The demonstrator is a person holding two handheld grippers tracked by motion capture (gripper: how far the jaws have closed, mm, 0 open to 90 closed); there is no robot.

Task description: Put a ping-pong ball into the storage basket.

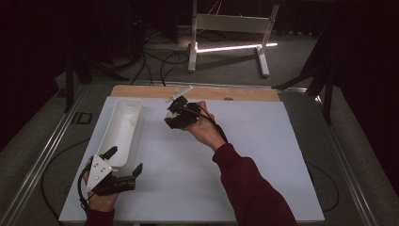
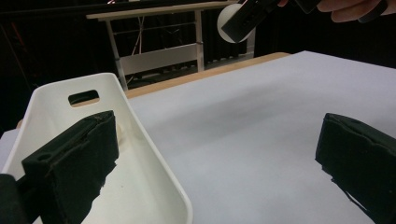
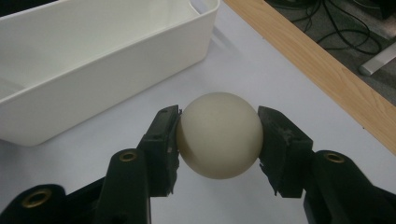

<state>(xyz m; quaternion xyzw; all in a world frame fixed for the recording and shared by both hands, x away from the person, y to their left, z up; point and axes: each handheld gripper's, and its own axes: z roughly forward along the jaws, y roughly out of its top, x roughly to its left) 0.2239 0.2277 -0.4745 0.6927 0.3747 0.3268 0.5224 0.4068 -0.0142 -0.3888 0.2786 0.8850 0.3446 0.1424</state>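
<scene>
My right gripper is shut on a cream ball, one pad pressed to each side. In the high view this gripper hangs above the table's far middle, just right of the white bin. The left gripper view shows it high up with the ball. My left gripper rests at the bin's near end, open and holding nothing. Its jaws stand wide apart, one over the bin, the other over the bare table. A pale round thing lies inside the bin.
The white tabletop ends in a wooden strip at its far edge, also seen as a wooden strip in the right gripper view. Beyond stand a white frame and floor cables. Metal rails run along both sides.
</scene>
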